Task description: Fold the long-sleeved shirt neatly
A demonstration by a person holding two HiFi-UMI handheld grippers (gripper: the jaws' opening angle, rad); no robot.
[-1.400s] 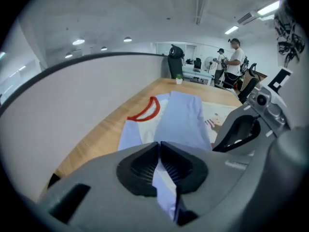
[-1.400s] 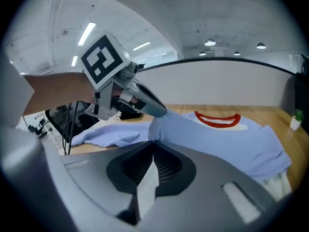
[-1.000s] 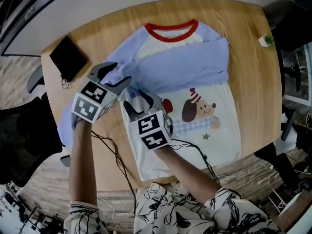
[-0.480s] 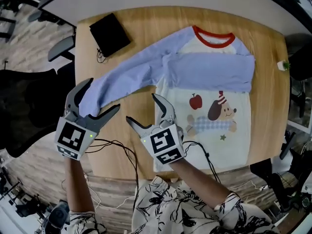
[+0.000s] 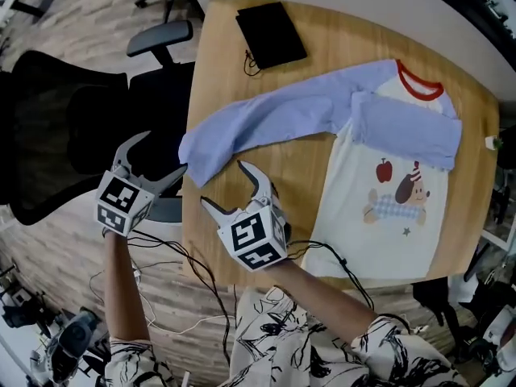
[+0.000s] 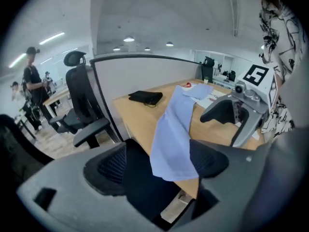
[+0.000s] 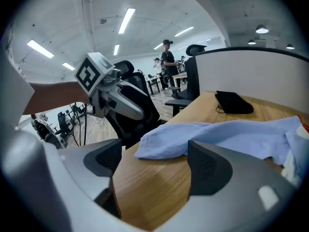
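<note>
Open-plan office under strip lights, pale wooden desk (image 5: 234, 79) set against a grey partition (image 6: 145, 71). Spread flat on the desk's right half: long-sleeved shirt (image 5: 379, 216), cream body with a cartoon dog print, red collar (image 5: 419, 83) toward the desk's far edge. Laid across the chest, still on the desk's right half: folded sleeve (image 5: 407, 127), blue. Stretched toward the desk's left edge: outstretched sleeve (image 5: 266, 119), also blue, its cuff end bunched at that edge and reaching slightly past it in the left gripper view. Near the desk's far left corner: flat black case (image 5: 271, 35). Off the desk's left side: black office chair (image 5: 89, 127).

Just off the desk's left edge, above the chair: left gripper (image 5: 165, 153), jaws apart and closing, pressing on nothing, the cuff end just beyond their tips. Over the desk's near left part: right gripper (image 5: 223, 184), jaws spread wide and empty, bare wood beneath, the outstretched sleeve lying just ahead. Below the desk's near edge: black cables (image 5: 189, 256) trailing from both grippers, and the patterned clothing (image 5: 306, 345) of the person holding them. Well beyond the desk, in the gripper views: people (image 6: 31, 76) standing among more chairs and desks.
</note>
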